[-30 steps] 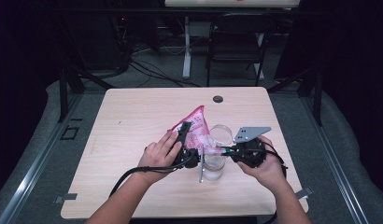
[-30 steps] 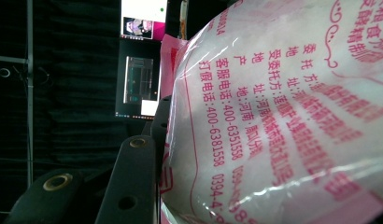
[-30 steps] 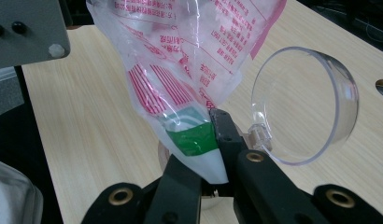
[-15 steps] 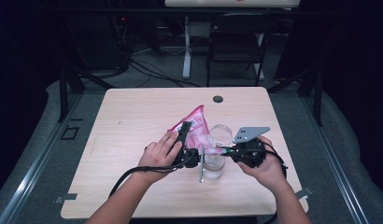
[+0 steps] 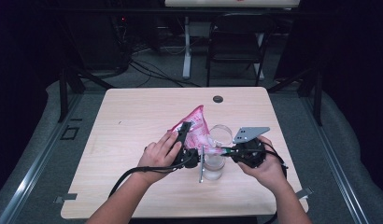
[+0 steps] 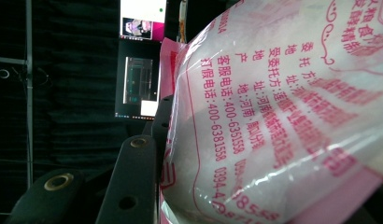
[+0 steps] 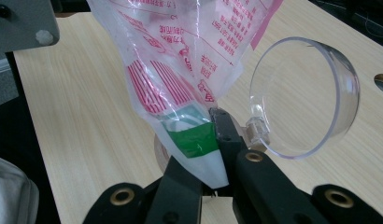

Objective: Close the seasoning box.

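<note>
High view: both hands meet near the front middle of the wooden bench (image 5: 133, 121), with a pink-and-white printed plastic bag (image 5: 195, 126) raised between them over a clear glass jar (image 5: 213, 165). The left gripper (image 5: 184, 135) grips the bag from the side, its jaws pinching the upper body of the bag. In the left gripper view the bag (image 6: 283, 116) bulges right against the near black jaw and hides the other one, its pink print close to the lens.

The right gripper (image 5: 227, 151) comes in from the opposite side. In the right gripper view its jaws are pressed together on the bag's lower tip (image 7: 199, 144), where a green patch sits, so the right gripper (image 7: 213, 154) is pinching that corner. The bag hangs upward and away from these jaws. Just to the right of the jaws stands the jar's round clear hinged lid (image 7: 304, 95), tipped open on its metal clasp. The jar itself lies mostly hidden beneath the jaws.
</note>
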